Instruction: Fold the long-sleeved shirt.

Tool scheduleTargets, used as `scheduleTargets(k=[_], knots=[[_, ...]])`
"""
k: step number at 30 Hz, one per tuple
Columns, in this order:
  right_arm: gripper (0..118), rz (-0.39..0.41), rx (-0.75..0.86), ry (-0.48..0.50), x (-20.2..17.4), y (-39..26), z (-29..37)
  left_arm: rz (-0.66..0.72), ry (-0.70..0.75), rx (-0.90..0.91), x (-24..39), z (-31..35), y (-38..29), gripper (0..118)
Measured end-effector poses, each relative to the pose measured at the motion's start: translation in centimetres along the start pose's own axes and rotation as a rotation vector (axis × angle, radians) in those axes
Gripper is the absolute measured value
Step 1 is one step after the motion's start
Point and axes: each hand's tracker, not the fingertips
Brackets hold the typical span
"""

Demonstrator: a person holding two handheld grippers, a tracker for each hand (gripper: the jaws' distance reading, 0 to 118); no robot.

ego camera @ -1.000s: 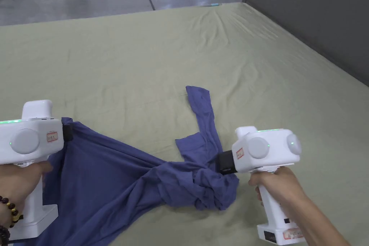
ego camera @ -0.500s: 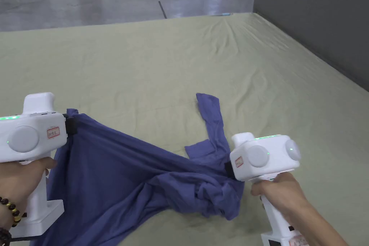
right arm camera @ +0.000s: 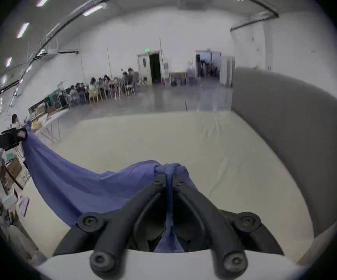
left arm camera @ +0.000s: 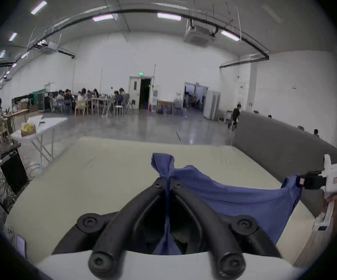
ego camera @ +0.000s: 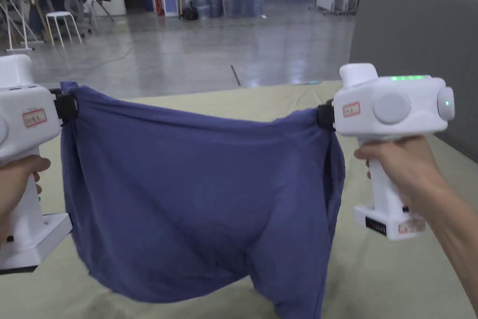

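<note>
— What is carrying everything?
— A worktop (ego camera: 411,287) under a pale green sheet, which is wrinkling toward twelve o'clock.
— Anything lying on it?
— The blue shirt's (ego camera: 196,194) hem may be brushing it at six o'clock; I cannot tell.

**Open bed ahead, wall on my right**

The olive bed sheet (ego camera: 280,100) lies bare ahead of me. A grey partition (ego camera: 411,44) blocks my right side. The hanging blue long-sleeved shirt (ego camera: 196,194) fills the gap between my grippers.
</note>
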Motion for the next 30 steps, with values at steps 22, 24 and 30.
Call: scheduleTargets(k=[22,24,30], knots=[[4,0.016,0.120,-0.100,-3.2,19.1,-14.3,-0.032,0.136,0.046,0.2,-15.6,10.6,0],[4,-0.005,0.047,-0.100,-2.5,15.1,-18.1,-0.050,0.136,-0.023,-0.1,-17.7,6.2,0],[4,-0.071,-0.140,-0.096,-1.6,1.9,-25.4,0.013,0.123,-0.193,-1.5,-21.1,-6.0,0]])
